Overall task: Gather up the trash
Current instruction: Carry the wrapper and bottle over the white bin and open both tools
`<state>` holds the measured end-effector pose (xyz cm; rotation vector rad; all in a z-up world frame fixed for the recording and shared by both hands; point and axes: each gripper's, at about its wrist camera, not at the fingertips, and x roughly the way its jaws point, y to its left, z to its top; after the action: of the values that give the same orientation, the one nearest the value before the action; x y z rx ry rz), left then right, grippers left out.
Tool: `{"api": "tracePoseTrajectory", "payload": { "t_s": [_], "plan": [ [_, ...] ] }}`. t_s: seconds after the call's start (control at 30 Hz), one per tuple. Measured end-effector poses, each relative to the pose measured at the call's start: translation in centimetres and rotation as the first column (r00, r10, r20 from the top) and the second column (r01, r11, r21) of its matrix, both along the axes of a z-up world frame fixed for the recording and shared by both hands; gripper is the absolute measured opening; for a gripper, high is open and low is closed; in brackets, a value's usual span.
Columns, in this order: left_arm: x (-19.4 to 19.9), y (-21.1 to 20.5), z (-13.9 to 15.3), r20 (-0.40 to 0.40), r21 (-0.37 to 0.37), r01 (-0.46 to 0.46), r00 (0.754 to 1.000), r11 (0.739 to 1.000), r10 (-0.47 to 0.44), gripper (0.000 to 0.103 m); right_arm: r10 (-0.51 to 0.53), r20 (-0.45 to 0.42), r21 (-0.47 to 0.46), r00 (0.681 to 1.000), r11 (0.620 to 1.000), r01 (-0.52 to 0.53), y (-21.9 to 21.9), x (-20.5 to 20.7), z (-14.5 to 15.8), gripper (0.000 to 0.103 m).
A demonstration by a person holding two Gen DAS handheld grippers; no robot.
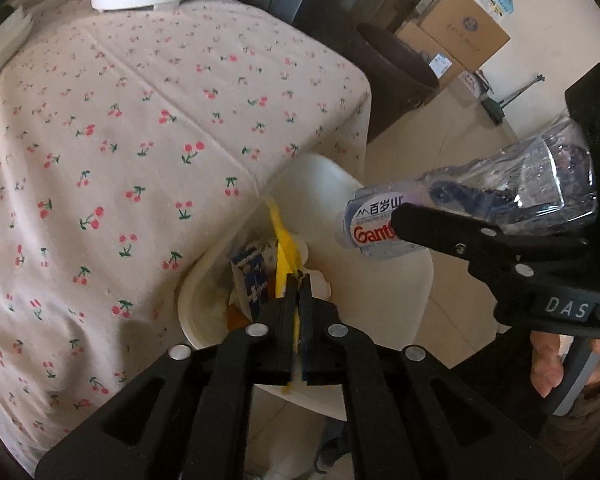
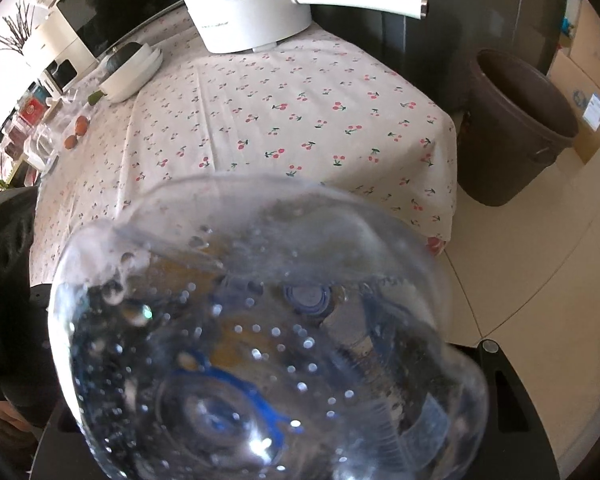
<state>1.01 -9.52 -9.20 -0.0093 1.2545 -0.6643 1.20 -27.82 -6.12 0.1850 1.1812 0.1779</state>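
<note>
Trash held over the white bin (image 1: 204, 292)

Left tool (image 1: 298, 280) pinches a yellow wrapper (image 1: 282, 252) above the bin; right tool (image 1: 480, 216) grips a clear bottle (image 1: 500, 188) just right of it.

Clear glossy plastic bottle (image 1: 500, 196), matt cherry-print cloth (image 1: 140, 140), smooth white plastic bin (image 1: 416, 288)

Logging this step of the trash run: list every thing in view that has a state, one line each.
left gripper: shut on the yellow wrapper, over the bin.
right gripper: clamped on the plastic bottle.
plastic bottle: capped, droplets inside, tilted neck-down toward the bin.
white bin: open, trash already inside.
brown bucket: open, upright on the floor.
white pot: upright on the table.
</note>
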Motion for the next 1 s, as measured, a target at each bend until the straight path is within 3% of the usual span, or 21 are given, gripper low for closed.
{"api": "tracePoseTrajectory", "payload": {
  "t_s": [0.13, 0.3, 0.5, 0.57, 0.6, 0.73, 1.0],
  "plan": [
    [0.6, 0.7, 0.7, -0.001, -0.021, -0.025, 1.000, 0.999, 0.025, 0.024, 0.002, -0.008, -0.009, 1.000, 1.000, -0.002, 0.1, 0.1, -0.2, 0.065],
    [0.9, 1.6, 1.5, 0.013, -0.018, -0.053, 0.998, 0.998, 0.053, 0.027, 0.011, -0.017, -0.014, 1.000, 1.000, -0.011, 0.4, 0.2, -0.4, 0.065],
    [1.0, 2.2, 3.1, 0.093, 0.040, -0.083, 0.993, 0.996, 0.080, 0.039, 0.052, -0.058, -0.026, 0.997, 0.998, -0.054, 1.5, 0.5, -1.4, 0.066],
    [1.1, 2.3, 3.7, 0.122, 0.046, -0.093, 0.989, 0.995, 0.087, 0.048, 0.061, -0.055, -0.027, 0.997, 0.998, -0.062, 1.8, 0.4, -1.3, 0.071],
    [1.2, 2.4, 4.0, 0.138, 0.050, -0.099, 0.986, 0.994, 0.091, 0.053, 0.058, -0.042, -0.037, 0.997, 0.998, -0.059, 1.9, 0.4, -1.1, 0.078],
    [1.3, 3.0, 5.0, 0.199, 0.083, -0.133, 0.973, 0.988, 0.114, 0.066, 0.031, -0.010, -0.001, 0.999, 1.000, -0.031, 1.3, 0.5, -0.2, 0.083],
    [1.5, 3.2, 5.3, 0.263, 0.170, -0.176, 0.956, 0.970, 0.128, 0.088, 0.006, -0.012, -0.023, 1.000, 1.000, -0.007, 0.8, 0.7, 0.0, 0.083]
  ]
}}
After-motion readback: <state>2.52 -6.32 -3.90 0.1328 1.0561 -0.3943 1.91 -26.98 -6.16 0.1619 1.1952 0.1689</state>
